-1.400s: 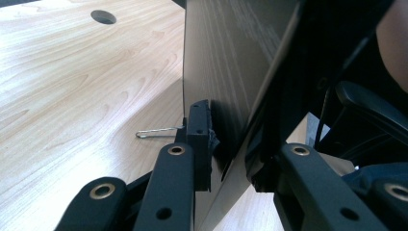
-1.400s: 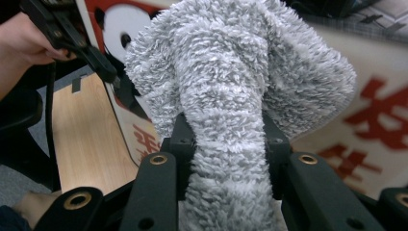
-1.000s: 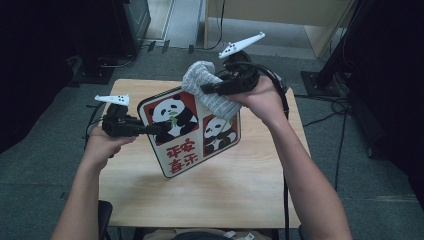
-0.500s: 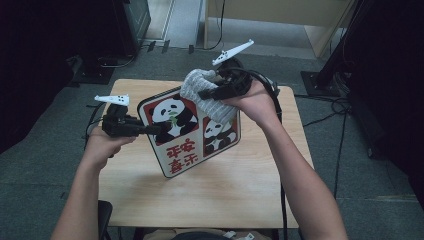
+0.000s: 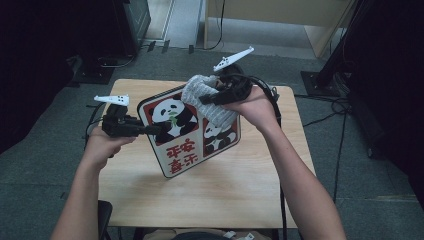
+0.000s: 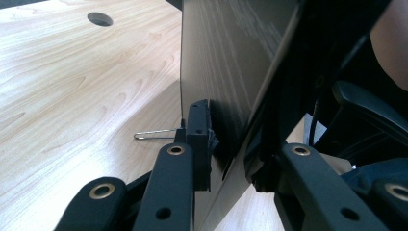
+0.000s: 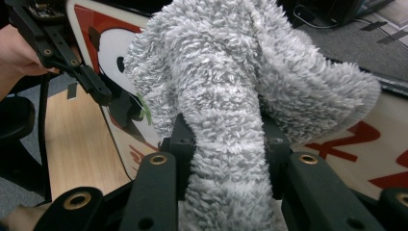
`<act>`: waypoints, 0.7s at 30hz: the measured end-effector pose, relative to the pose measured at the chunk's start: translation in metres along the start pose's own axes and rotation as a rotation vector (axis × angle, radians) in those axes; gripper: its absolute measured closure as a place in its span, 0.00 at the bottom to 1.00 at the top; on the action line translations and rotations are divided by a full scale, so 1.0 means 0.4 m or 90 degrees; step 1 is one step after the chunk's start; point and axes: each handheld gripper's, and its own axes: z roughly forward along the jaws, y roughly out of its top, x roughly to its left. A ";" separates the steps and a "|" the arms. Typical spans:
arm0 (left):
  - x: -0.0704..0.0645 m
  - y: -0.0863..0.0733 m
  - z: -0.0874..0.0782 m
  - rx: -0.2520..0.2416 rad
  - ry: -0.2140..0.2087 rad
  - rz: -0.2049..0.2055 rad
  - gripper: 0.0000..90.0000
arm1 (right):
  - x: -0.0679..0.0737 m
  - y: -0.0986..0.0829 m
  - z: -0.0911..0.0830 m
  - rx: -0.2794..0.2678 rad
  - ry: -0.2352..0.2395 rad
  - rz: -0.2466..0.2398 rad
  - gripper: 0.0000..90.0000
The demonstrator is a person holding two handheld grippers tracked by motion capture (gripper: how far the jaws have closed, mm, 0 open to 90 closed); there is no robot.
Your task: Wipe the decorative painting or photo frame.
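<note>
The left gripper (image 5: 159, 129) clamped the panda board's (image 5: 192, 150) edge — the right gripper (image 7: 226, 144) pinched a grey cloth (image 7: 231, 82) against its face.

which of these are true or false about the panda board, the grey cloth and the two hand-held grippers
1. The left hand-held gripper clamps the edge of the panda board. True.
2. The right hand-held gripper is open and holds nothing. False: it is shut on the grey cloth.
3. The board lies flat on the table. False: it is held tilted up above it.
4. The cloth rests against the board's printed face. True.
5. The board shows two pandas and red characters. True.
6. The cloth is bright blue. False: it is grey and fluffy.
</note>
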 end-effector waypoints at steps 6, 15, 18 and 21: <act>-0.001 0.000 0.000 0.000 0.001 0.002 0.83 | -0.001 -0.014 0.011 0.009 0.006 0.002 0.75; -0.001 0.000 0.000 0.001 0.002 0.003 0.83 | -0.004 -0.039 0.027 0.008 0.011 0.002 0.75; -0.002 0.000 0.000 0.002 0.002 0.006 0.83 | -0.005 -0.046 0.029 0.005 0.014 0.005 0.75; -0.002 0.000 0.000 0.003 0.002 0.006 0.83 | -0.006 -0.056 0.036 0.003 0.016 0.003 0.75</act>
